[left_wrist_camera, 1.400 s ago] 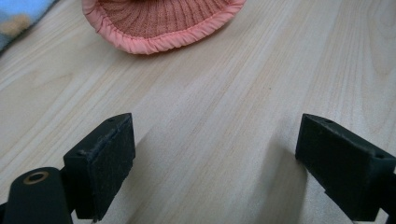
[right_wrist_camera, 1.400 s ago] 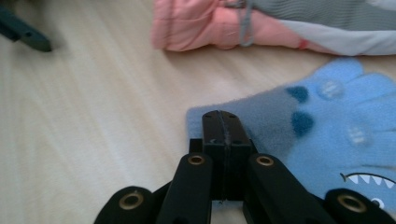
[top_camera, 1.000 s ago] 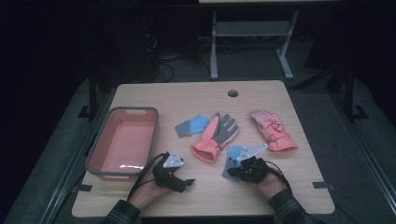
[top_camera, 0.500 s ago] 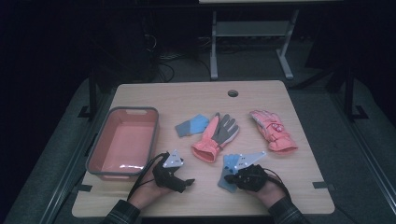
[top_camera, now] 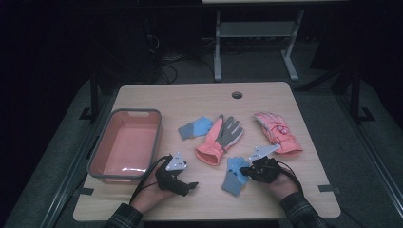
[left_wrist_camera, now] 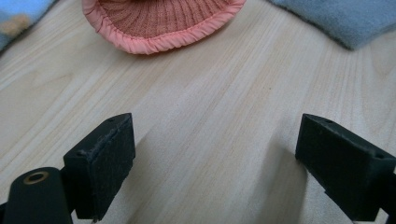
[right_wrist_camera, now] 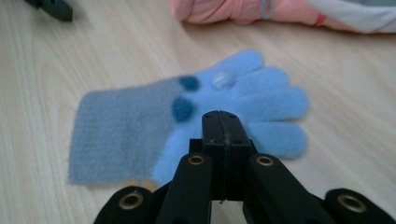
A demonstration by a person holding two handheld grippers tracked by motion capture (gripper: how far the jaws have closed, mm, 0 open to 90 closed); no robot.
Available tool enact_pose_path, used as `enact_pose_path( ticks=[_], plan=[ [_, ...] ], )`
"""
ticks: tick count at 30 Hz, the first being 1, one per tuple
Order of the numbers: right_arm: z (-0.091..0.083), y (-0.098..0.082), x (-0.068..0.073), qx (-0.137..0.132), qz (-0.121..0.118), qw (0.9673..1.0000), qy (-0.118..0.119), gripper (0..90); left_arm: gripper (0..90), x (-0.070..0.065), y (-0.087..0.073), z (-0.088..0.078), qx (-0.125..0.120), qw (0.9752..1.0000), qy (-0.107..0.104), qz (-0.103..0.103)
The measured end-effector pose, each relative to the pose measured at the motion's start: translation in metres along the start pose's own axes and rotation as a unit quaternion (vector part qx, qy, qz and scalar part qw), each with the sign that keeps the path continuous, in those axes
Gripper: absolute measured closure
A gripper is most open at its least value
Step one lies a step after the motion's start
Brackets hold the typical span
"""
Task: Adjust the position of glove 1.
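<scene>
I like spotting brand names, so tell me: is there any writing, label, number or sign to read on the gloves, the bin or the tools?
None: no word, number or sign can be read.
Blue glove: dark dots and a pale button, no lettering.
Pink glove: a small pale patch, too small to read.
Bin: plain.

dark room (grey metal stand [top_camera: 256,33] behind)
</scene>
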State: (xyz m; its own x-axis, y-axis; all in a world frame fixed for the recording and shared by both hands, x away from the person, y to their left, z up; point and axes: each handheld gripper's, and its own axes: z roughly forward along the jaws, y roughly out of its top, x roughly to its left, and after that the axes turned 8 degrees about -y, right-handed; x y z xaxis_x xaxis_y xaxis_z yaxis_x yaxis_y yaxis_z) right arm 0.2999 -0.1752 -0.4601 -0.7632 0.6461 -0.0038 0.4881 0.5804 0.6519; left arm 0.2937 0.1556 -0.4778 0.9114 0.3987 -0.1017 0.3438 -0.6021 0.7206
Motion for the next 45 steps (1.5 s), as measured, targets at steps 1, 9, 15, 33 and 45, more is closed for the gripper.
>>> enact_pose_path(
  ticks=[1, 9, 15, 33, 45],
  plan=[
    [0.001, 0.0, 0.002, 0.004, -0.003, 1.0, 0.0, 90.0, 11.4, 0.0, 0.0, 0.0, 0.0, 1.0, 0.0, 0.0],
    [0.003, 0.001, 0.016, 0.005, -0.018, 0.9996, 0.019, 90.0, 11.4, 0.0, 0.0, 0.0, 0.001, 1.0, 0.001, 0.003],
    [0.005, 0.004, 0.028, 0.007, -0.028, 0.9991, 0.032, 90.0, 11.4, 0.0, 0.0, 0.0, 0.001, 1.0, 0.0, 0.0],
    [-0.007, -0.012, -0.015, -0.03, 0.03, 0.9989, -0.018, 53.8, 11.4, 0.0, 0.0, 0.0, 0.0, 1.0, 0.002, 0.002],
    [0.0, -0.023, -0.033, -0.031, 0.064, 0.9942, -0.081, 25.8, 12.6, -0.002, 0.006, -0.002, 0.021, 0.9998, 0.002, -0.004]
  ],
)
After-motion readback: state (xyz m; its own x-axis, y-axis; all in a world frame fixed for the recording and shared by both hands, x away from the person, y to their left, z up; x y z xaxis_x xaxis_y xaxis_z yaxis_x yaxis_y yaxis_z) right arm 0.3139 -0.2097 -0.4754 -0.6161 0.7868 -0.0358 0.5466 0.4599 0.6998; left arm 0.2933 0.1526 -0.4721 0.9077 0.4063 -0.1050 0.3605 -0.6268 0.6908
